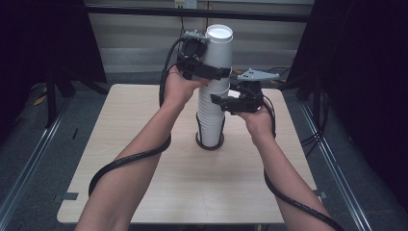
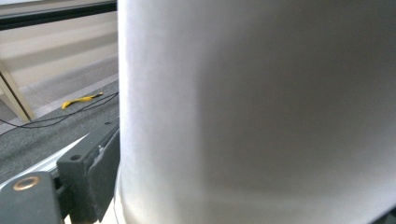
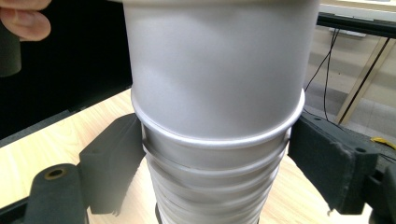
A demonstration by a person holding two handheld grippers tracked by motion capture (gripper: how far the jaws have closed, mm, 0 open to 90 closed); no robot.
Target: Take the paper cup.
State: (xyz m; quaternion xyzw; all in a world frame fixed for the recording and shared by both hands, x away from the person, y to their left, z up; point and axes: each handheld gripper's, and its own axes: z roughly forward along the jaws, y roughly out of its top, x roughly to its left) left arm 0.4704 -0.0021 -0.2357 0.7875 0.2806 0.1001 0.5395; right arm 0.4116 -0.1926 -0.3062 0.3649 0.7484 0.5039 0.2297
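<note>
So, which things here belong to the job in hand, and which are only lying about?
In the job:
- top cup, clamped by the left gripper
- cup stack, between the right gripper's jaws
- black ring around the foot of the stack

Lying about:
- yellow strip on the floor
- cables near the wall
- table, only carrying the stack

— What sort of place is this?
— A lab or test rig: bare wooden surface, metal floor rails, dark curtains on both sides, loose cables across grey carpet.
</note>
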